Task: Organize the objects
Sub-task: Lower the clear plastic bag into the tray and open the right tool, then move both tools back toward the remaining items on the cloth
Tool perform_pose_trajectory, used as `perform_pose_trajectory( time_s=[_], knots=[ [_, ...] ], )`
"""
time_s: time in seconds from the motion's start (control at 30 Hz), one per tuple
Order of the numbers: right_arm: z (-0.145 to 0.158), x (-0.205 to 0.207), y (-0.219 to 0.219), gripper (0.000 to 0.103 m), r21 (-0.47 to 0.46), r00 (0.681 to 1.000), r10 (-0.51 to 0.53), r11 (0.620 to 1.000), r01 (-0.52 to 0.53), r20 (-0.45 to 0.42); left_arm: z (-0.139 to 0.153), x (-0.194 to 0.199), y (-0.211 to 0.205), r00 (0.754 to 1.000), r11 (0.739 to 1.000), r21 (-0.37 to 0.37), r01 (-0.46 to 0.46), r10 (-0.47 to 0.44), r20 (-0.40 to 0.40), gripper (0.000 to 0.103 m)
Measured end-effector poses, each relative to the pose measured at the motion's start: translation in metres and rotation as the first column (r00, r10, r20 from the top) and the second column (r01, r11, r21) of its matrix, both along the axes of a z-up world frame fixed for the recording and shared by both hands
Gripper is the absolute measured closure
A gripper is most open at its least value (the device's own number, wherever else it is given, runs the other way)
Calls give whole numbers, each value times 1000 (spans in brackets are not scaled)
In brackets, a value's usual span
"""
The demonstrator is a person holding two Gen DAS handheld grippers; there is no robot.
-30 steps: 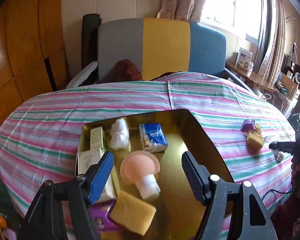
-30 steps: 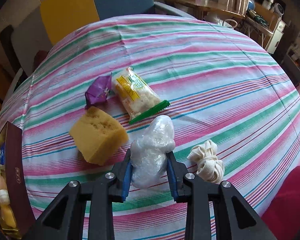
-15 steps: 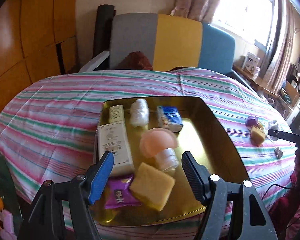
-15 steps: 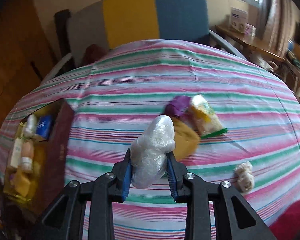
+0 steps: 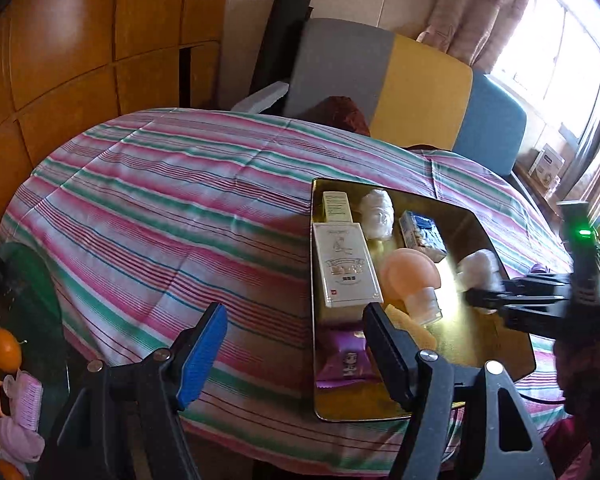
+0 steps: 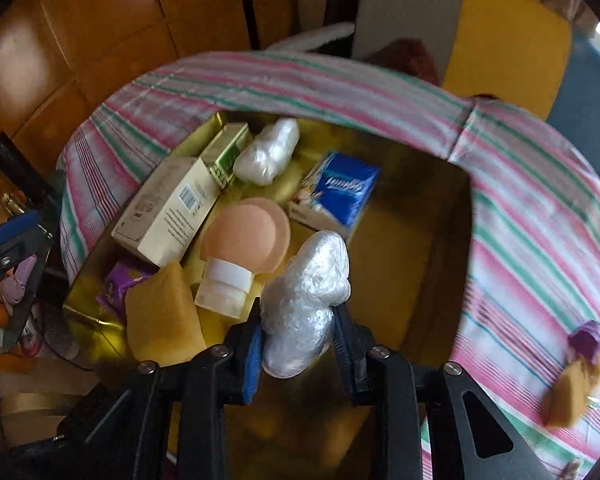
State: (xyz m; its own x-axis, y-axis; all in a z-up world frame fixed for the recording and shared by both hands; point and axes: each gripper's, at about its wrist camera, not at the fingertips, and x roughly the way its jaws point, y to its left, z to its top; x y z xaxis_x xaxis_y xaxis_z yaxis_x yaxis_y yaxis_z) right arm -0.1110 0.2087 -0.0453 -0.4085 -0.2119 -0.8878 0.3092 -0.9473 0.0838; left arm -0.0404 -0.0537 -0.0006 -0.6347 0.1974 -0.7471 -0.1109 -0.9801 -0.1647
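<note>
We hold a plastic-wrapped white bundle point(image 6: 306, 304) clenched in the right gripper point(image 6: 298, 344), hanging above the gold tray point(image 6: 440, 240) that sits on the striped tablecloth point(image 5: 160, 208); the left gripper point(image 5: 296, 356) hovers released and empty over the tray's near left edge. To place it well, we judge the bare patch toward the tray's right side the best spot to lower and let go. The pink mushroom-shaped object point(image 6: 246, 244), blue tissue pack point(image 6: 340, 192) and yellow sponge point(image 6: 164, 316) crowd the left and middle, just beside the bundle's path.
</note>
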Motion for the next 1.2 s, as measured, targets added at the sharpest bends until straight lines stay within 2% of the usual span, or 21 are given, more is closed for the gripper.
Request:
perform_pose_trajectory(
  time_s=[0.13,0.33,0.43,0.5,0.7,0.97,1.2],
  knots=[
    [-21,-20,-9,71,66,999,-17,998,14,41,-7,-4,-5,1000,1000,14,0,0,24,32],
    [-28,-31,-16,67,34,999,-25,999,23,42,-14,-6,-4,999,1000,11,-6,5,51,32],
    [-29,-30,-15,54,27,999,-32,999,31,29,-14,-3,0,999,1000,3,3,-3,46,32],
    [-26,-27,-11,41,16,999,-43,999,42,14,-13,-1,3,999,1000,-3,12,-12,42,32],
    [-9,-10,0,32,-10,996,-71,997,71,-45,-11,3,14,999,999,-31,37,-36,28,32],
    [20,27,16,28,-34,987,-97,995,94,-131,0,13,30,997,994,-83,65,-67,-31,32],
    [32,59,40,26,-22,975,-130,992,128,-179,7,22,48,992,988,-118,102,-110,-62,31]
  ],
)
